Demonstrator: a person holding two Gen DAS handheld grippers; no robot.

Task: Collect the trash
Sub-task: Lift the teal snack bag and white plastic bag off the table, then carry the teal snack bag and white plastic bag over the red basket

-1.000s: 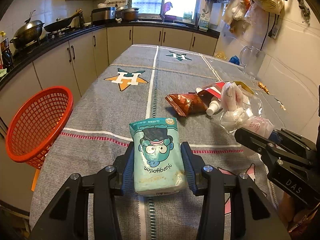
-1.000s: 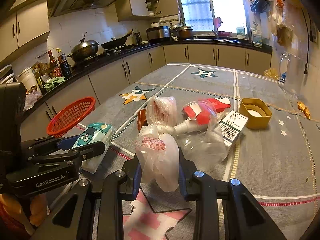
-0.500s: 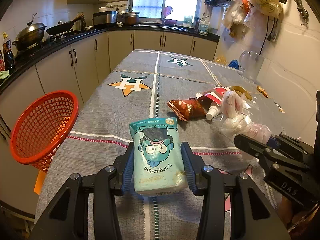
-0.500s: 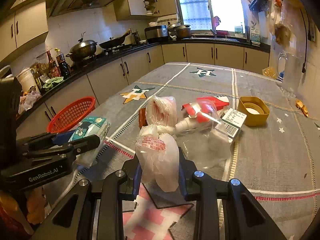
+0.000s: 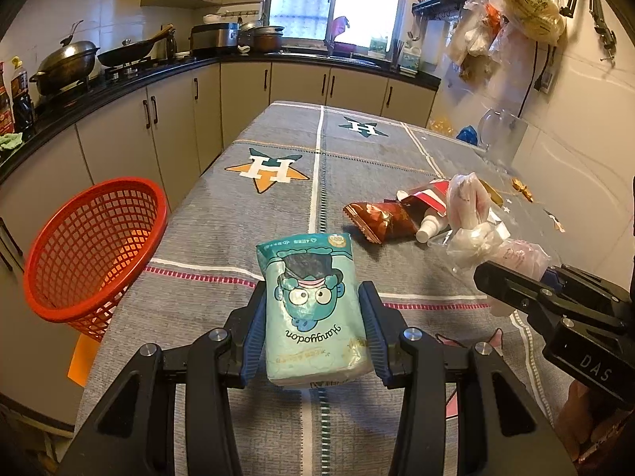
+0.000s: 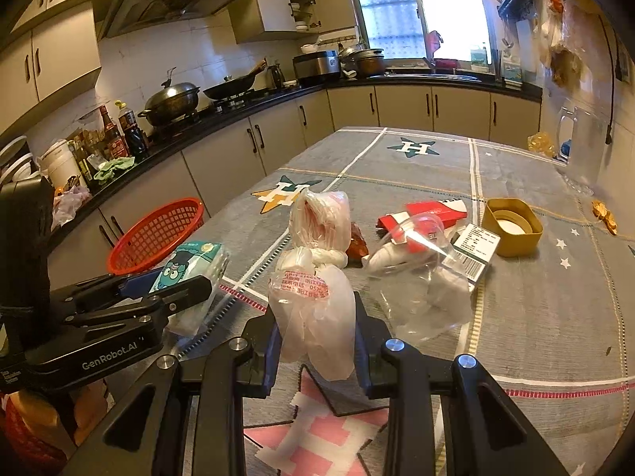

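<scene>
My left gripper is shut on a teal tissue pack with a cartoon face, held above the table. My right gripper is shut on a knotted white plastic bag, also held above the table. The right gripper shows at the right of the left wrist view; the left gripper shows at the left of the right wrist view. A red mesh basket stands off the table's left edge; it also shows in the right wrist view.
On the table lie a brown snack bag, a white bottle, a red carton, clear plastic wrap, a barcode label and a yellow tub. Kitchen counters run along the left and far side.
Both grippers have risen and pulled back a little with their loads. The table items and the basket look slightly farther off. Both grips are unchanged.
</scene>
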